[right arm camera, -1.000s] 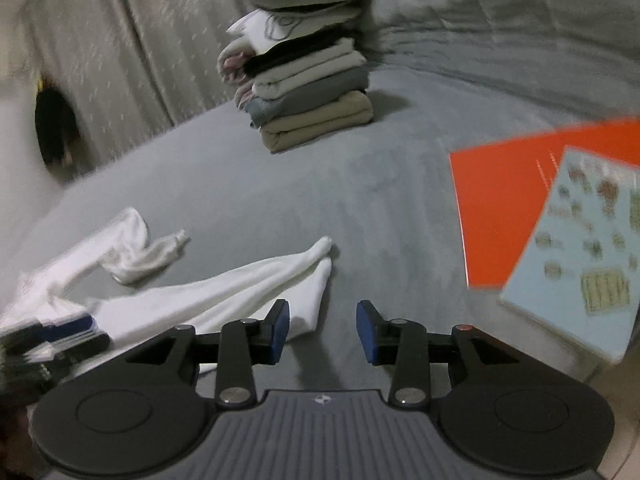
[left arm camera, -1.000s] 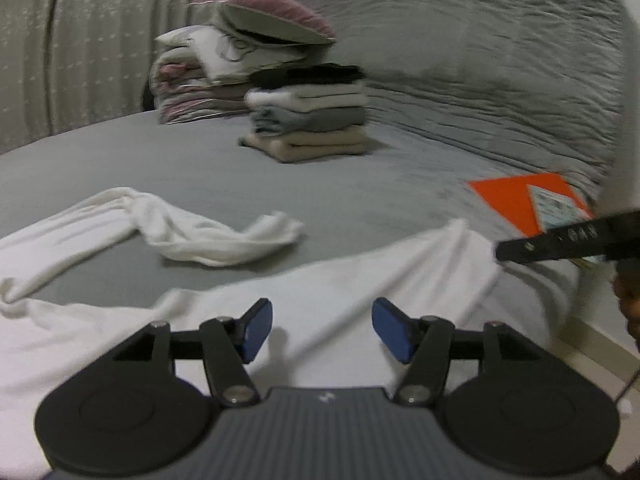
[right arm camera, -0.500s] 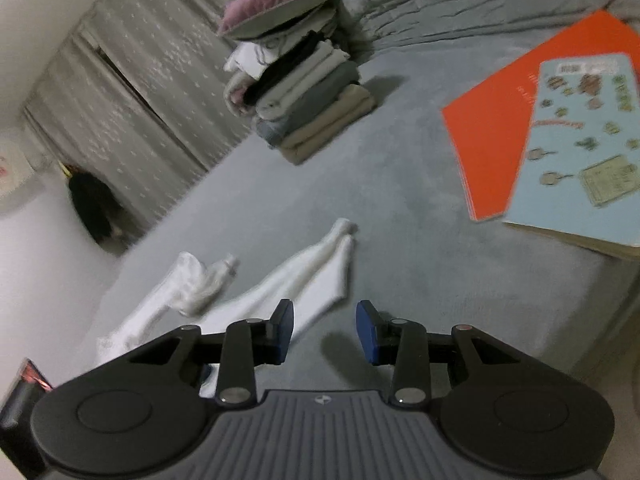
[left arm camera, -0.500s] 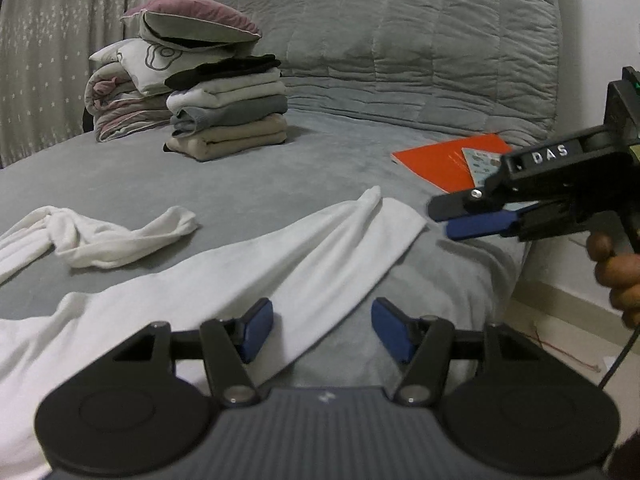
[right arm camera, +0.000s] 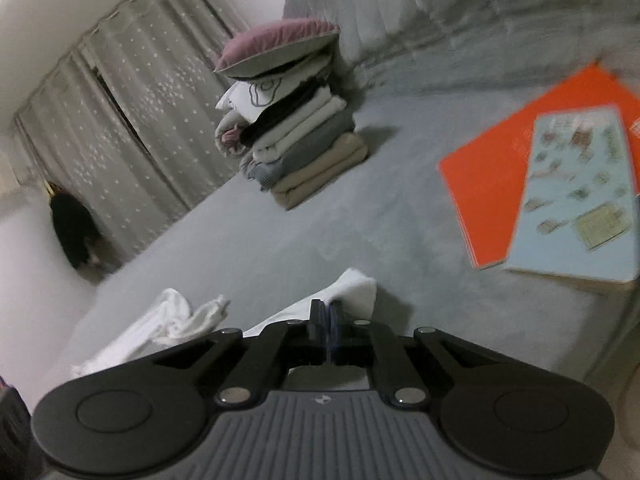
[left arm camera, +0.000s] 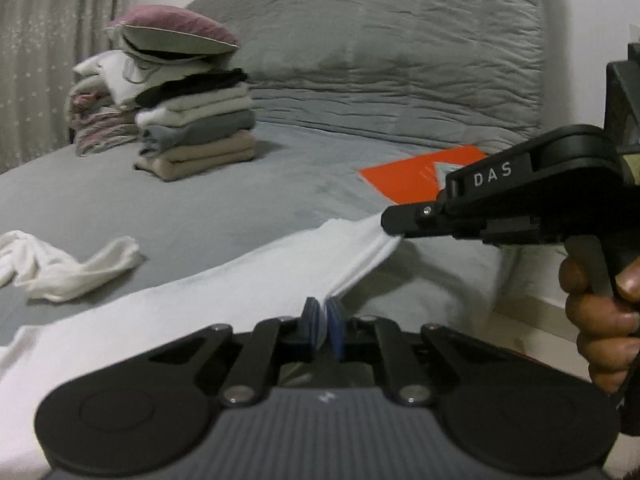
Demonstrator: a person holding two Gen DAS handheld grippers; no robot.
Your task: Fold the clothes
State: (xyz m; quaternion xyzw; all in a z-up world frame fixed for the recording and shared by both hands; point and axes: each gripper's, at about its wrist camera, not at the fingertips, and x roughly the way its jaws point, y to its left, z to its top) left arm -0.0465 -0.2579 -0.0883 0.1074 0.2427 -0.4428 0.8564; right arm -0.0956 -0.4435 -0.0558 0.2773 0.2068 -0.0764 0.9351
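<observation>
A white garment point(left arm camera: 224, 292) lies spread on the grey bed point(left arm camera: 248, 204), one sleeve point(left arm camera: 76, 268) crumpled at the left. My left gripper point(left arm camera: 322, 330) is shut on the garment's near hem. My right gripper point(right arm camera: 325, 330) is shut on the same garment's corner point(right arm camera: 354, 290); in the left wrist view it point(left arm camera: 394, 226) pinches the cloth's far right end. The hem stretches between the two grippers.
A stack of folded clothes point(left arm camera: 196, 136) topped by a pink cushion point(left arm camera: 176, 34) stands at the back left of the bed. An orange book point(right arm camera: 516, 168) and a light blue sheet point(right arm camera: 576, 196) lie at the right. The bed edge is at the right.
Both grippers were open above the garment; now both have shut on its hem. The right gripper came down to the cloth's end.
</observation>
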